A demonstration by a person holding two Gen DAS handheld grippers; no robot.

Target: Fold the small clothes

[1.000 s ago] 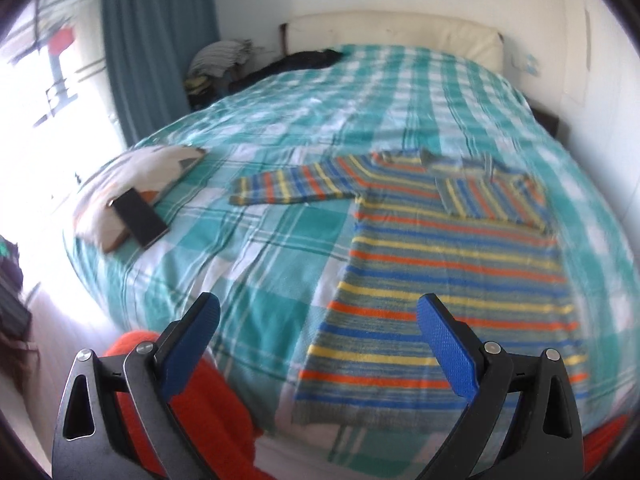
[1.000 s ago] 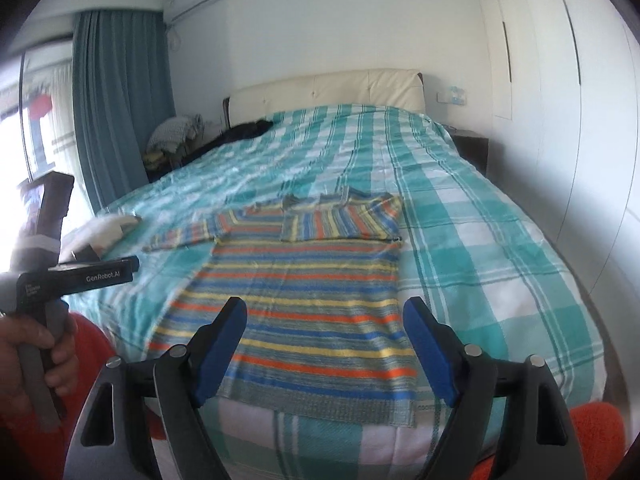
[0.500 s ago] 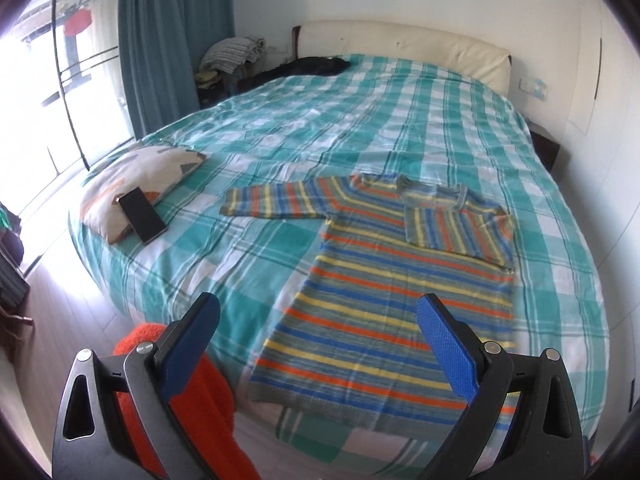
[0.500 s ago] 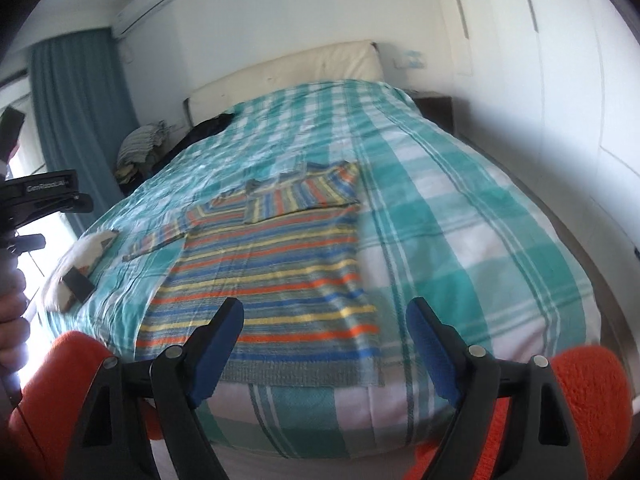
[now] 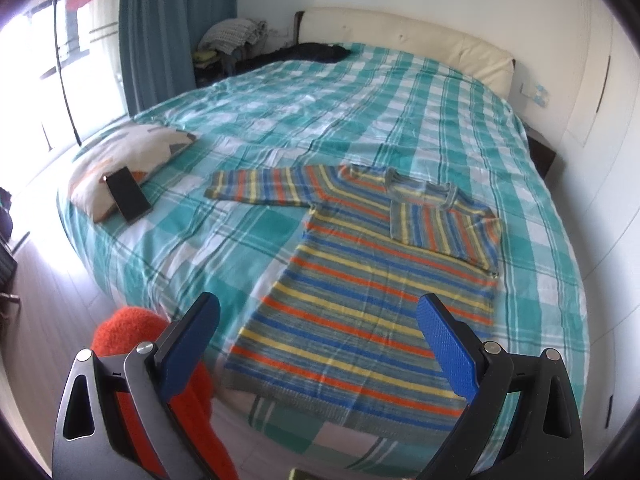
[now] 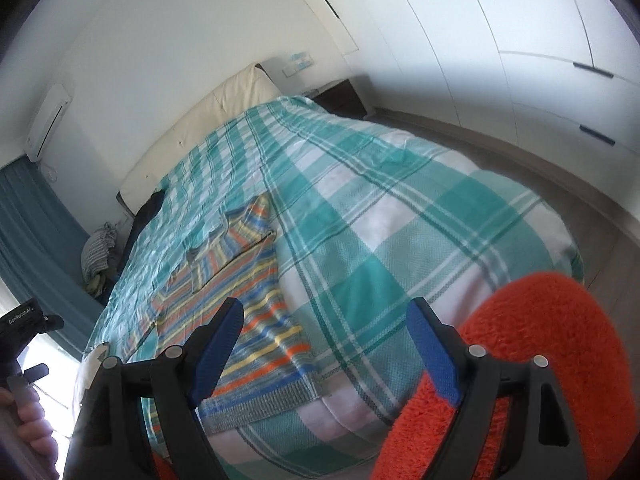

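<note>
Sweater lies on checked bed; both grippers' fingers apart, empty.

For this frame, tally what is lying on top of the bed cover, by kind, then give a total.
Striped sweater: 1, one sleeve folded across the chest, the other spread out.
Patterned cushion: 1.
Phone: 1, resting on the cushion.
Dark garment: 1, near the headboard; its kind is too small to tell.
Total: 4.
</note>
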